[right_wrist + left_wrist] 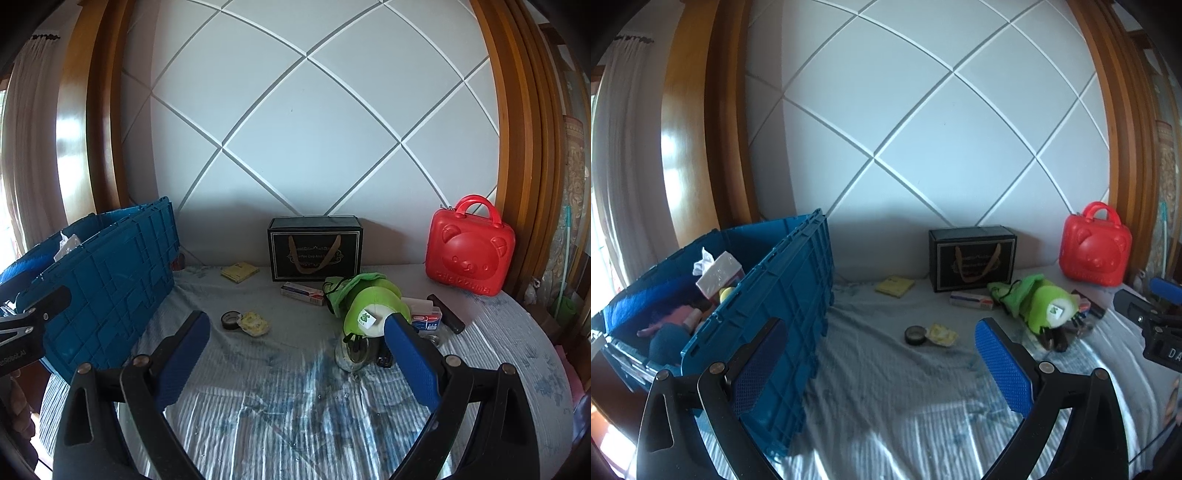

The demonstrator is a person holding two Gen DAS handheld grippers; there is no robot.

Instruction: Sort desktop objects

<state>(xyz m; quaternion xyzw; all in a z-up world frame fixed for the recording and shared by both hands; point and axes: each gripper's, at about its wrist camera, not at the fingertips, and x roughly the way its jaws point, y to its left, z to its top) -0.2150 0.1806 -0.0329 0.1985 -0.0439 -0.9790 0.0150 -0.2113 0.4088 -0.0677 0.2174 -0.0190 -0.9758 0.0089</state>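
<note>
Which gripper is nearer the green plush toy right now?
Right. The right gripper hangs open with one finger just before the green plush toy; the left gripper, also open, is beside the blue crate.

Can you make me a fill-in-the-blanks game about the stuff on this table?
1. The bear-face case is coloured ____.
2. The tissue box sits inside the blue ____.
3. The black gift box stands against the ____.
4. Both the left gripper and right gripper are ____.

Missing words: red; crate; wall; open

Blue crate (110, 266); red case (469, 251); green plush (373, 299); striped cloth (295, 406).
</note>
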